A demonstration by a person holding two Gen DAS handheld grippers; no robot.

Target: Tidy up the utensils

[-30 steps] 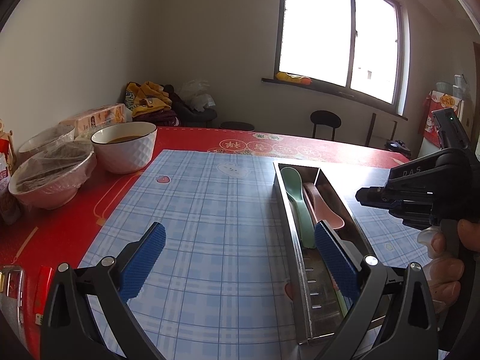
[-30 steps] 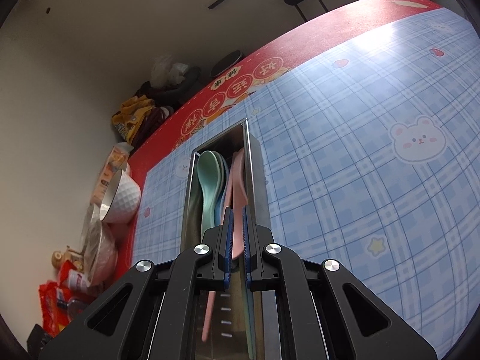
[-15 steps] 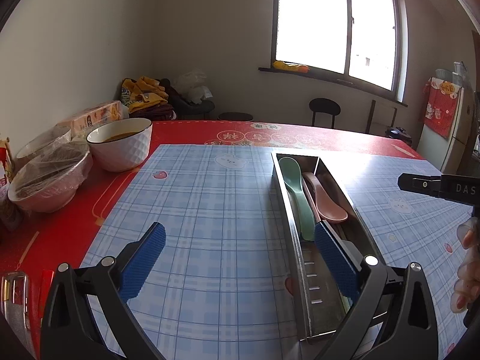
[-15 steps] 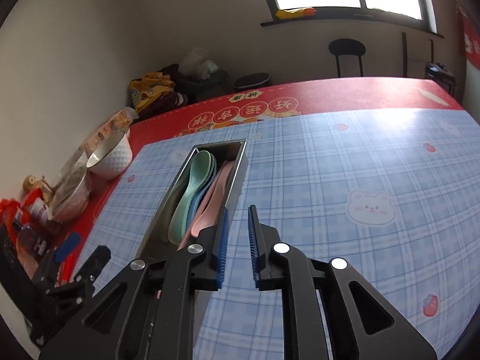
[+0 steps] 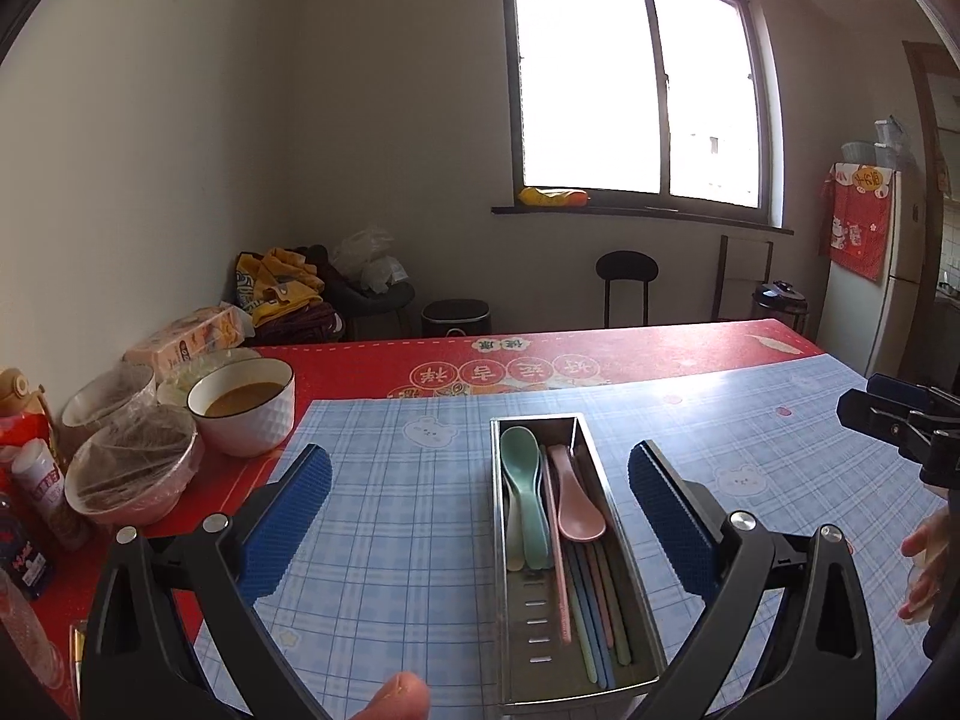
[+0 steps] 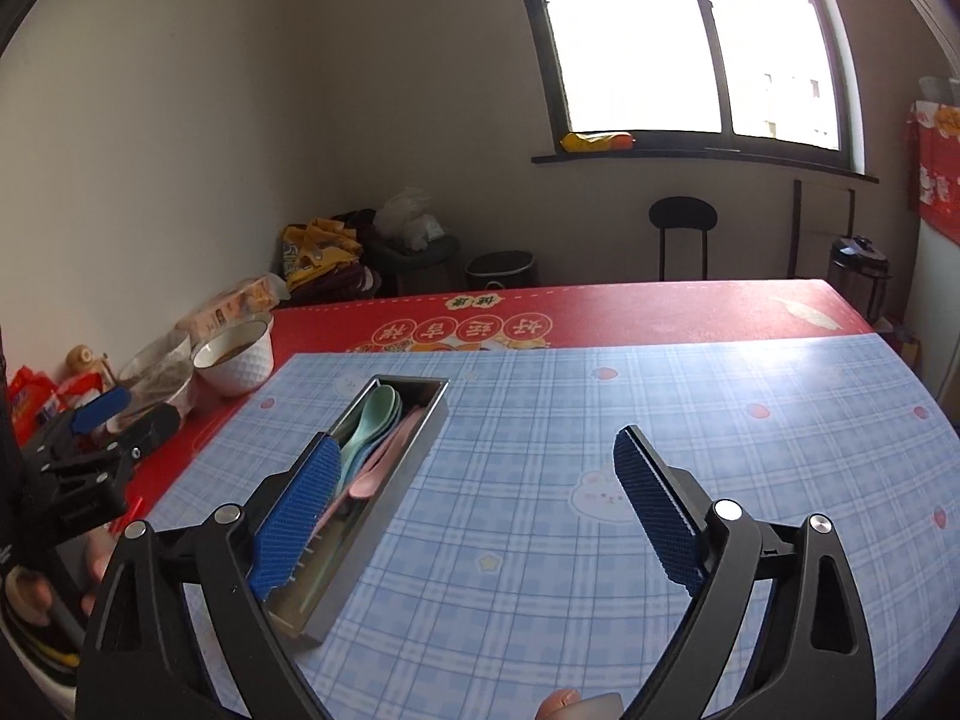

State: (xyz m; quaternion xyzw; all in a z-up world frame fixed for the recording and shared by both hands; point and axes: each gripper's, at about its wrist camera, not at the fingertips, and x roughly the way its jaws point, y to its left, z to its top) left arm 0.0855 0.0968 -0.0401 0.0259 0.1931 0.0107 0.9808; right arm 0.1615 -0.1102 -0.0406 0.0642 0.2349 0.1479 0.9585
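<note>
A long steel utensil tray (image 5: 594, 468) lies on the blue checked mat; it also shows in the right wrist view (image 6: 414, 456). In it lie a green spoon (image 5: 521, 468), a pink spoon (image 5: 577, 510) and several coloured chopsticks (image 5: 591, 606). My left gripper (image 5: 480, 516) is open and empty, held above the tray's near end. My right gripper (image 6: 474, 510) is open and empty, above the mat to the right of the tray; its tip shows at the right edge of the left wrist view (image 5: 888, 414).
A white bowl of brown liquid (image 5: 243, 408), covered bowls (image 5: 132, 468), a tissue pack (image 5: 186, 342) and small bottles (image 5: 42, 486) stand on the red tablecloth at the left. A stool (image 5: 627, 282) and fridge (image 5: 888, 276) stand beyond the table.
My right gripper let go of the pink utensil into the tray, opened wide and drew back and up to the right. My left gripper rose and turned so that it straddles the tray.
</note>
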